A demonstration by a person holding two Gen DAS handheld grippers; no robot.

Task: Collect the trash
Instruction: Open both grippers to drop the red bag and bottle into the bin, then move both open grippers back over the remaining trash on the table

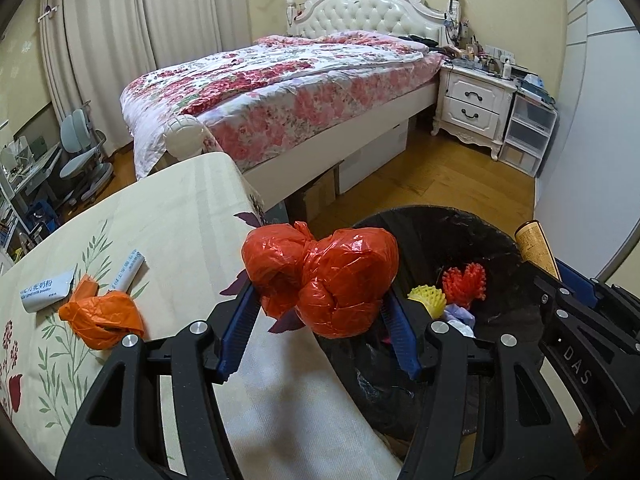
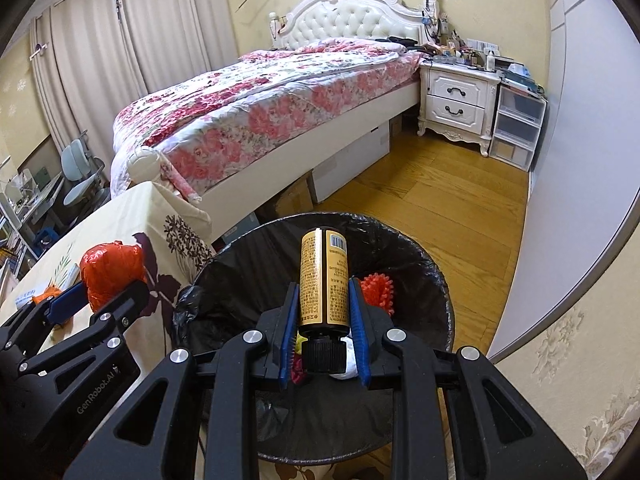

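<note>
My left gripper (image 1: 320, 300) is shut on a knotted red plastic bag (image 1: 324, 280), held over the table's edge beside the bin. The same red bag (image 2: 110, 270) shows at the left of the right wrist view. My right gripper (image 2: 323, 284) is shut on a yellow bottle (image 2: 323, 280) with a black cap, held over the black-lined trash bin (image 2: 420, 256). That bottle (image 1: 536, 246) also shows at the right of the left wrist view. Inside the bin (image 1: 472, 240) lie a red foam net (image 1: 466, 280), a yellow foam net (image 1: 428, 300) and some paper.
On the floral tablecloth (image 1: 168, 216) lie a crumpled orange bag (image 1: 102, 320), a white milk-powder packet (image 1: 44, 292) and a white tube (image 1: 130, 270). A bed (image 1: 280, 88) stands behind, with a nightstand (image 1: 472, 104) and drawers to its right. Wood floor (image 2: 440, 200) surrounds the bin.
</note>
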